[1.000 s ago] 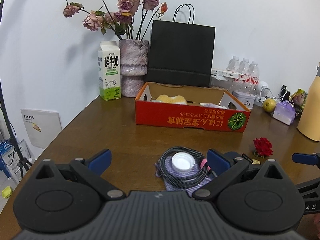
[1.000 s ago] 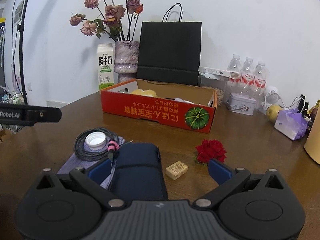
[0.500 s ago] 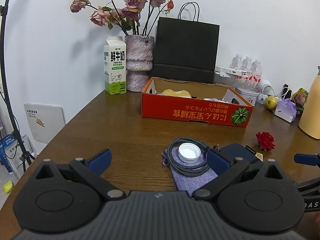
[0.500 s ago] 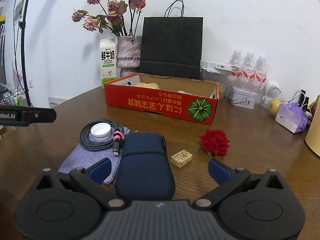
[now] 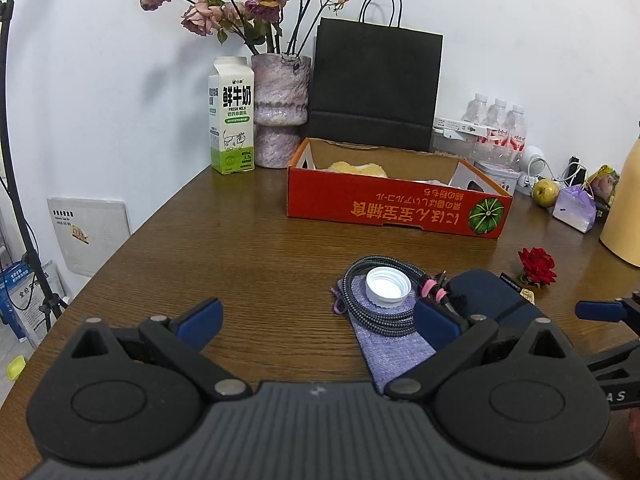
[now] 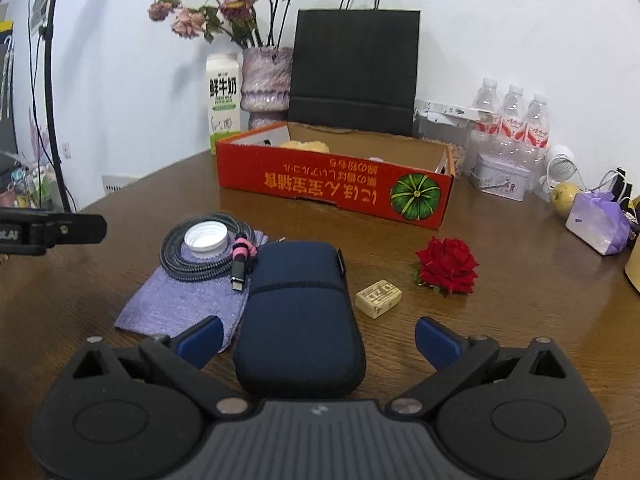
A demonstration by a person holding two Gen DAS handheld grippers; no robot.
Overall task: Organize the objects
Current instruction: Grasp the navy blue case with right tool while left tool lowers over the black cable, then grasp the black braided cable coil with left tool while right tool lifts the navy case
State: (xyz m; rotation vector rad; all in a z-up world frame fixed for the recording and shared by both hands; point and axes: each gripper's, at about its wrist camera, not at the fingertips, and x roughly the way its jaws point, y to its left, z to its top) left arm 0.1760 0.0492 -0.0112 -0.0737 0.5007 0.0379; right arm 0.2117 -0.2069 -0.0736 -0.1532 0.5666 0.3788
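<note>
Both tongs spread above the table [image 6: 520, 288]

Left tongs [image 5: 318, 314] and right tongs [image 6: 318, 340] hold nothing; navy pouch [image 6: 298, 312] lies between right fingers.

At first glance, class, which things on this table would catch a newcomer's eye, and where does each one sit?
The red cardboard box with its green pumpkin print stands out most, lying across the middle of the table in front of the black paper bag. Nearer the camera, a red rose lies on the wood right of a navy pouch. Left of the pouch, a coiled cable rings a white bottle cap on a purple cloth.
</note>
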